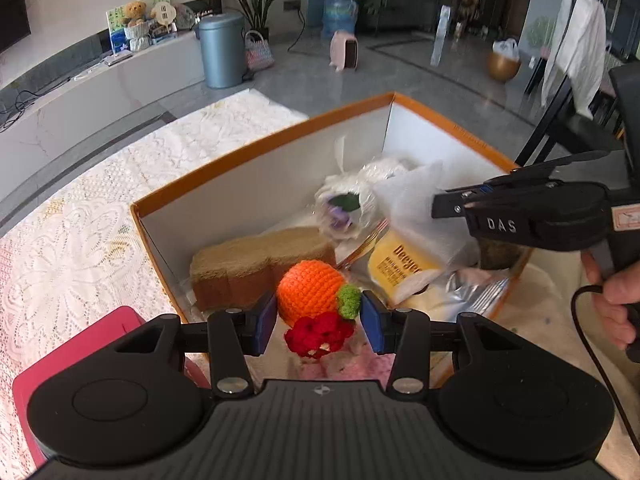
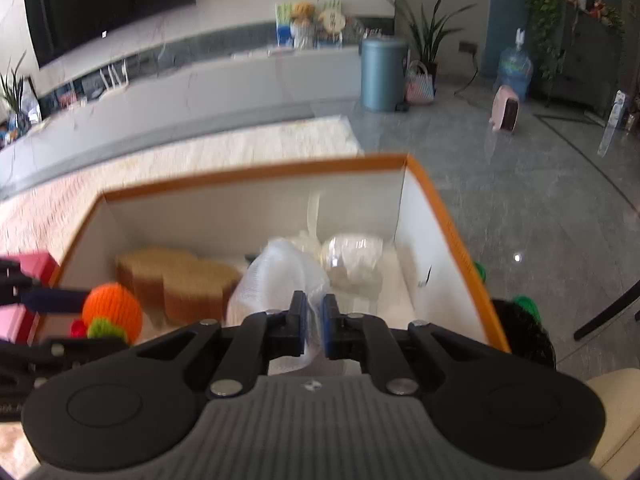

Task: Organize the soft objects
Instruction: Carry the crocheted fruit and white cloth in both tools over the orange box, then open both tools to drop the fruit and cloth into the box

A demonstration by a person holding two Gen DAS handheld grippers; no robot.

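An orange crocheted ball (image 1: 310, 290) with a green tuft and a red flower sits between the blue pads of my left gripper (image 1: 319, 322), which is shut on it just above the near edge of the orange-rimmed white box (image 1: 260, 148). My right gripper (image 2: 315, 320) is shut on a translucent plastic bag (image 2: 280, 276) over the box (image 2: 256, 172). In the left wrist view the right gripper (image 1: 442, 204) reaches in from the right with the bag (image 1: 412, 200). Inside the box lie a brown sponge block (image 1: 260, 258), a yellow packet (image 1: 400, 268) and a wrapped white bundle (image 1: 344, 208).
A pink-red box (image 1: 80, 344) stands left of the orange box on the lace tablecloth (image 1: 80, 220). A person's hand (image 1: 616, 296) holds the right gripper's handle. A black chair (image 1: 560, 132) stands at the right. A black mesh item (image 2: 524, 332) lies by the box's right wall.
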